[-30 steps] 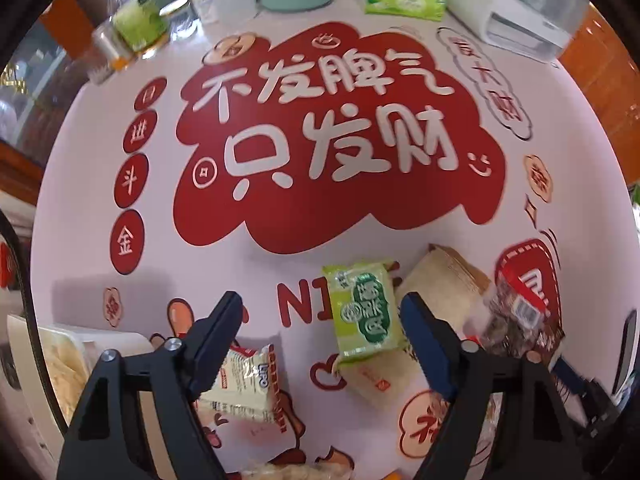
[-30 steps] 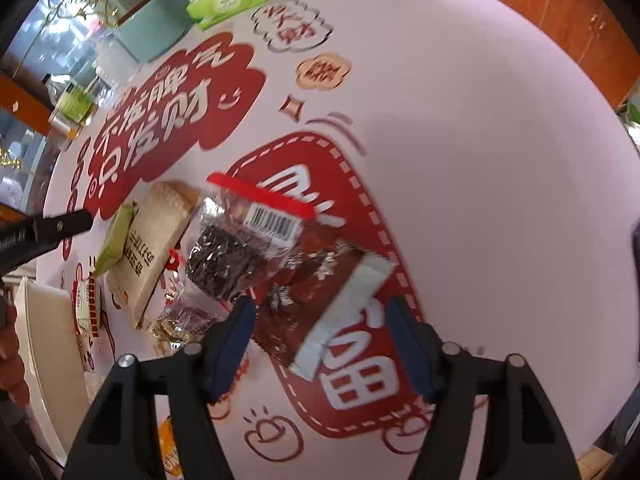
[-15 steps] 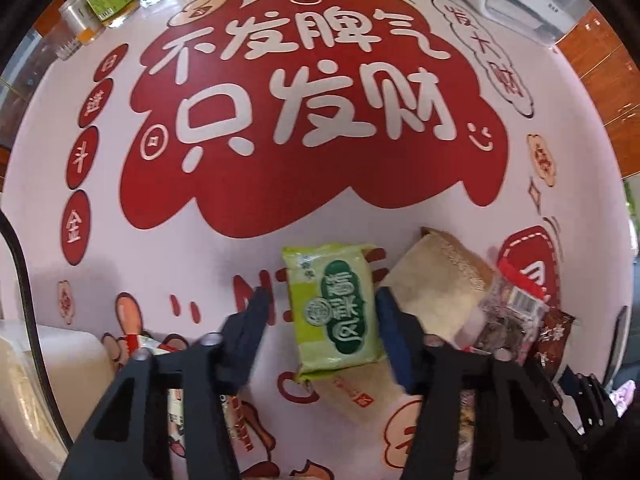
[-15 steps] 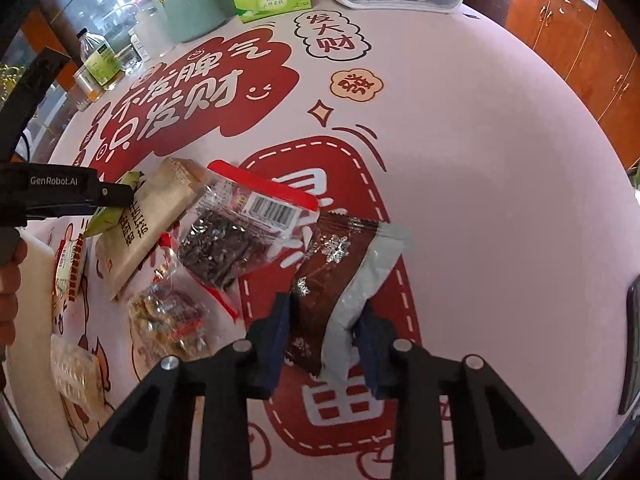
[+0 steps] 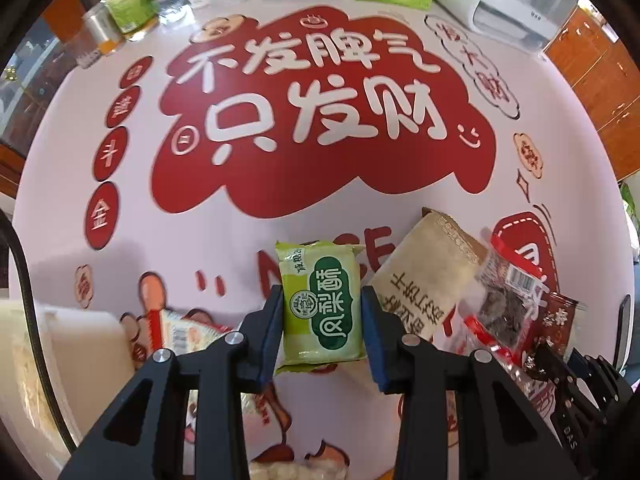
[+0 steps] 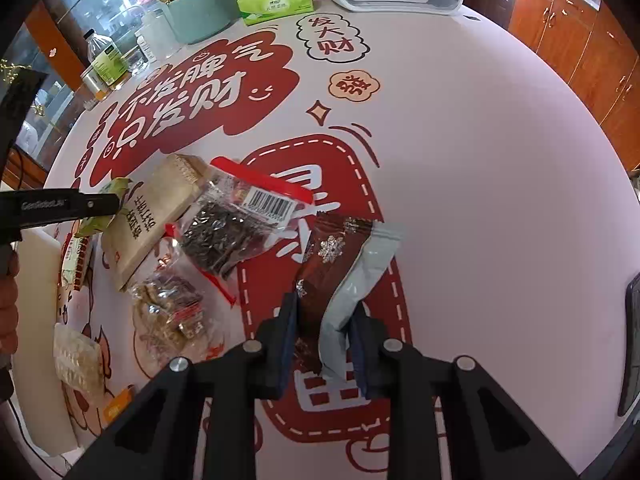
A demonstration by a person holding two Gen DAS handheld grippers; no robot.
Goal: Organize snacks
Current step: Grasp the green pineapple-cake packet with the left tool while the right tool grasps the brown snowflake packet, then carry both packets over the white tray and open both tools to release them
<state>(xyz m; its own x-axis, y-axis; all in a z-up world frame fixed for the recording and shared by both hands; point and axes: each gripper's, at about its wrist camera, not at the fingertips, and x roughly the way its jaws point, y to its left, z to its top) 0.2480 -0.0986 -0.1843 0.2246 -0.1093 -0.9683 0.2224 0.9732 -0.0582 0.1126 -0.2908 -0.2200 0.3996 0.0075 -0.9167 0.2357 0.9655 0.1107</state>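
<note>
Left wrist view: your left fingers [image 5: 322, 320], which have just been closing, clamp the green snack pack [image 5: 322, 306] by its two long edges, its near end between the pads and its far end over the pink worktop [image 5: 240, 236]. Just right of it lies the tan packet [image 5: 424, 280], then the clear bag of dark pieces [image 5: 502, 304]. In the right wrist view, your right fingers [image 6: 326, 328] have likewise just squeezed onto the brown and grey wrapper [image 6: 340, 272], which is creased between them above the red print, beside the clear bag and the white bin [image 6: 38, 320] at left
</note>
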